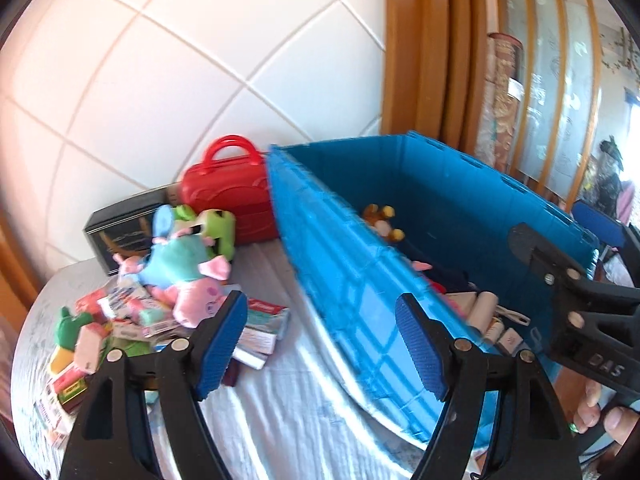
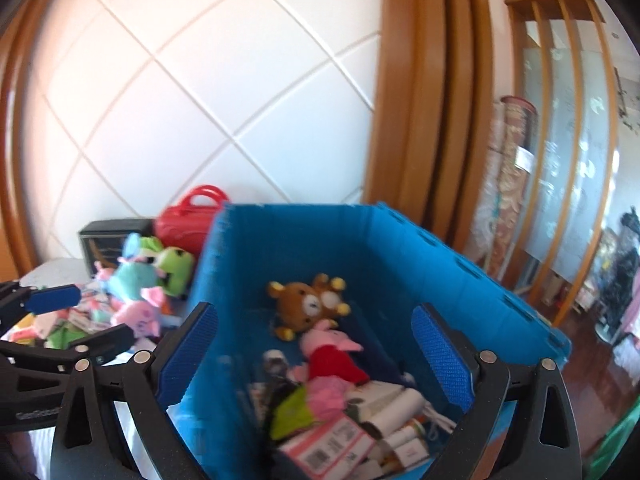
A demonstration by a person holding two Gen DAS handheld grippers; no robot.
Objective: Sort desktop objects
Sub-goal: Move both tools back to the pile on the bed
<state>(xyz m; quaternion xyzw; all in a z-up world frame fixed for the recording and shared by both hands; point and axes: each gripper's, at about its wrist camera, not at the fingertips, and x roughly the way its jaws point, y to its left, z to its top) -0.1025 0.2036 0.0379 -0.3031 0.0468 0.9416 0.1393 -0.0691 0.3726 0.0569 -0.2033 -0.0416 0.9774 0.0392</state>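
Observation:
A blue plastic crate [image 1: 360, 288] [image 2: 460, 264] stands on a white cloth. Inside it lie a brown bear plush [image 2: 308, 304], a pink pig plush in red [image 2: 332, 356] and several boxes and tubes [image 2: 360, 432]. Left of the crate, a heap of plush toys [image 1: 188, 268] [image 2: 140, 280] and small packets [image 1: 80, 344] covers the table. My left gripper [image 1: 324, 344] is open and empty over the cloth beside the crate's near wall. My right gripper [image 2: 316, 356] is open and empty above the crate's near end; it also shows at the right edge [image 1: 560, 280] of the left wrist view.
A red toy handbag [image 1: 232, 192] [image 2: 188, 220] and a dark box [image 1: 120, 232] [image 2: 104, 240] stand behind the heap by the white tiled wall. A wooden door frame [image 1: 424, 48] and glass screen are to the right. A hand [image 1: 600, 412] holds the right gripper's grip.

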